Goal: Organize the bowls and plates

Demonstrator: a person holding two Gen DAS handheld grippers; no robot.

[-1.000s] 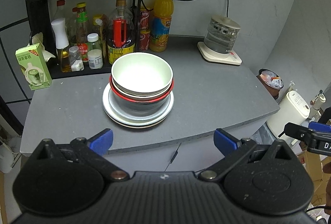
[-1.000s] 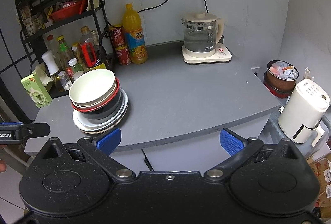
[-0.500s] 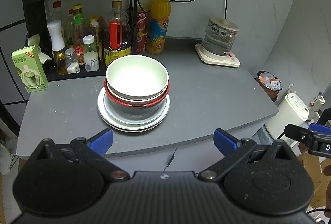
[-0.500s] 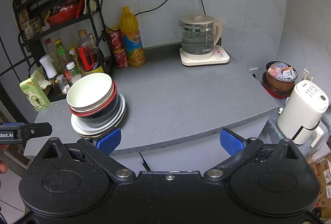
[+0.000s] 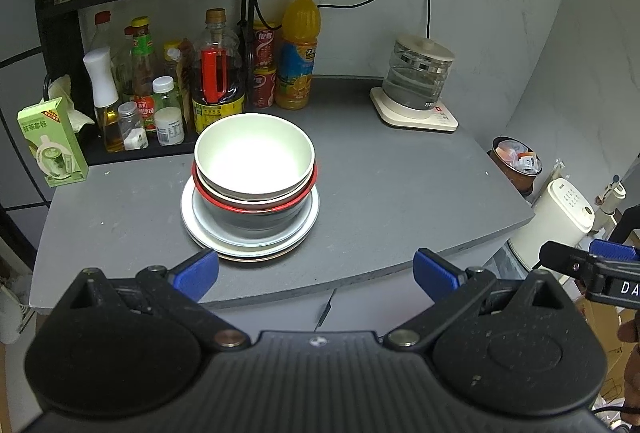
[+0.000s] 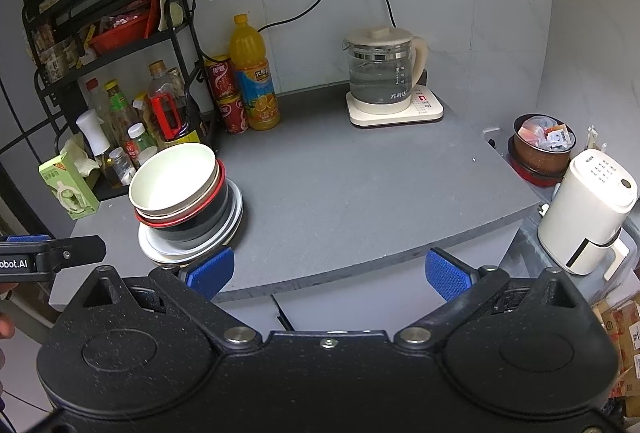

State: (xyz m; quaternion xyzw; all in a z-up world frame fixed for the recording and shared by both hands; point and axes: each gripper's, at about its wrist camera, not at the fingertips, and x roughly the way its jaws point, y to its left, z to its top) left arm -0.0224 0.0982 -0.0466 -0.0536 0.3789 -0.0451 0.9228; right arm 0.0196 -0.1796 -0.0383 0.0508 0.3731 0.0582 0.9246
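A stack of dishes stands on the grey counter (image 5: 400, 193): a cream bowl (image 5: 254, 153) on top, nested in a red-rimmed dark bowl (image 5: 256, 209), on white plates (image 5: 200, 233). The cream bowl also shows in the right wrist view (image 6: 172, 177) over the plates (image 6: 236, 209). My left gripper (image 5: 316, 271) is open and empty, just short of the counter's front edge, facing the stack. My right gripper (image 6: 328, 271) is open and empty, in front of the counter, right of the stack.
A black rack (image 5: 52, 33) with bottles (image 5: 218, 73) stands at the back left, with a green carton (image 5: 52, 141) beside it. An orange juice bottle (image 5: 300, 49), red cans (image 5: 264, 73) and a glass kettle (image 5: 416, 81) stand at the back. A white appliance (image 6: 588, 209) and a pot (image 6: 544, 145) sit right of the counter.
Both grippers have moved a little closer to the counter and risen slightly. The stack has not moved. Both stay open.
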